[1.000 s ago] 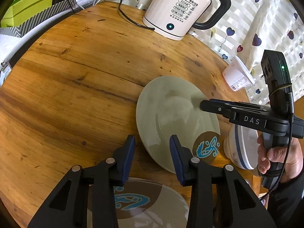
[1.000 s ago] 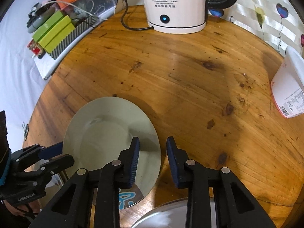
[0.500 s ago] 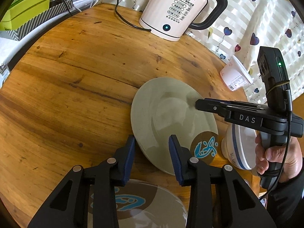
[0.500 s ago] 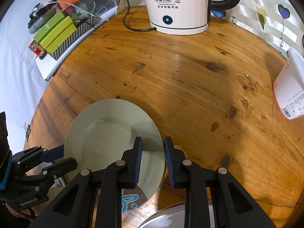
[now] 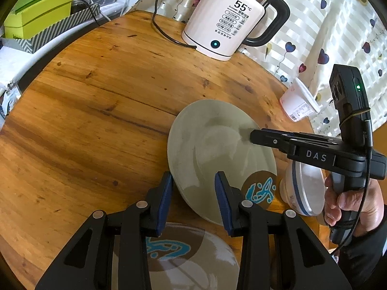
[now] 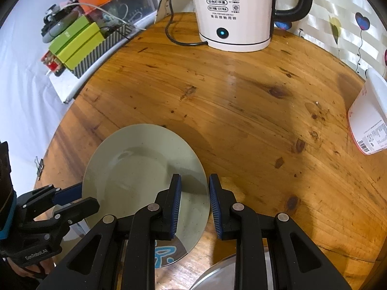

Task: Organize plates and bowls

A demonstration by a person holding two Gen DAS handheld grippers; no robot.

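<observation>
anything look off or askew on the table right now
Yes: the green plate sits tilted, not flat, its near edge lifted between both tongs, left and right. The white tub lies on its side at the table edge. No spills or damage show.

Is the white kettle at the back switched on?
Apparently on: a small blue-green light glows low on the kettle's front, and its black cord trails off the table.

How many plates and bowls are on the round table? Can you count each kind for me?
Plates: 2, the grey-green plate between the grippers and the plate with the blue design nearest the camera.
Bowls: 1, the white bowl with a blue stripe.
Total: 3.
</observation>
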